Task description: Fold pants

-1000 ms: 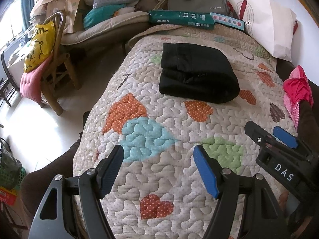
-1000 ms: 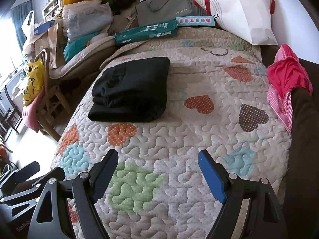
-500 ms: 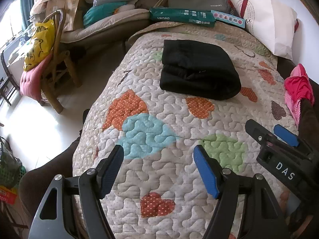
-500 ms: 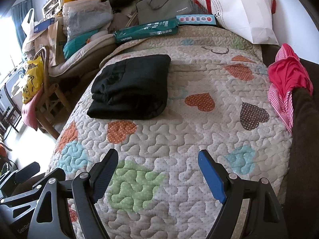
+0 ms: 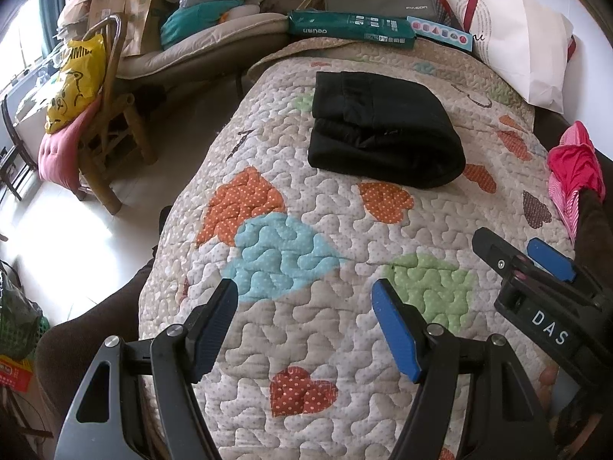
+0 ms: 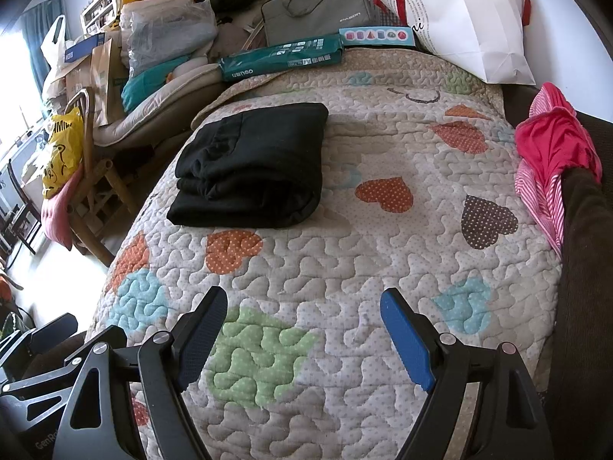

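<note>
Nothing much has changed in the last second. The black pants (image 6: 249,168) lie in the same folded bundle on the far part of the bed quilt (image 6: 383,260). Your left gripper (image 5: 304,324) and right gripper (image 6: 304,331) both hang wide apart and empty, well back from them. The folding looks done.

quilt (image 5: 306,326) heart-patched, spread flat | green box (image 5: 350,30) at quilt's far edge | grey bag (image 6: 316,7) behind green box | white bag (image 6: 465,19) at quilt's far right corner | pink cloth (image 6: 551,149) off quilt's right edge | wooden chair (image 5: 111,122) left of quilt, yellow bag (image 5: 74,80) on it
</note>
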A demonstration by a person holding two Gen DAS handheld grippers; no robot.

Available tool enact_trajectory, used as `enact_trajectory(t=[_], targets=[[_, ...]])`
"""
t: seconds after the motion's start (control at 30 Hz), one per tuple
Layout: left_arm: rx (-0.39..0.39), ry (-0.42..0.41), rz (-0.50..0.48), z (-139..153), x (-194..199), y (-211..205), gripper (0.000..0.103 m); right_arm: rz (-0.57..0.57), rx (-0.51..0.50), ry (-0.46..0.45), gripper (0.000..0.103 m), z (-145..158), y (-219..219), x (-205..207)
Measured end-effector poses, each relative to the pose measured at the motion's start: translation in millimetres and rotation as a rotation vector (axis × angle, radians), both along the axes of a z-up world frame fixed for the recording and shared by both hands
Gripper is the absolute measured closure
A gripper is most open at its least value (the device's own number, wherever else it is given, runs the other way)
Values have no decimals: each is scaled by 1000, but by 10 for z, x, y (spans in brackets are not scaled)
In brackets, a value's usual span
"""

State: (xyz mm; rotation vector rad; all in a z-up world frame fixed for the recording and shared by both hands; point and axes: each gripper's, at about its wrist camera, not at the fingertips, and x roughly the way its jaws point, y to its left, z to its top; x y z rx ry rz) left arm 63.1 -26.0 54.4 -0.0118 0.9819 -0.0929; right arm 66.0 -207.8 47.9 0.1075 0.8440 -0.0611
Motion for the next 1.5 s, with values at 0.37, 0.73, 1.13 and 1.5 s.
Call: enact_trajectory(t=[0.37,0.73,1.13,1.5], targets=[[-57,-56,-28,151,166,-9,31,0,-4,8,17,-20,-7,13],[10,-514,119,994,16,245,0,-1,-16,-35,17,262,-122,185],[-67,-368,10,1026,283,179,0,37,12,-53,16,524,-77,366],[34,-104,-70,343,399,-144,0,31,0,24,16,109,-54,348]])
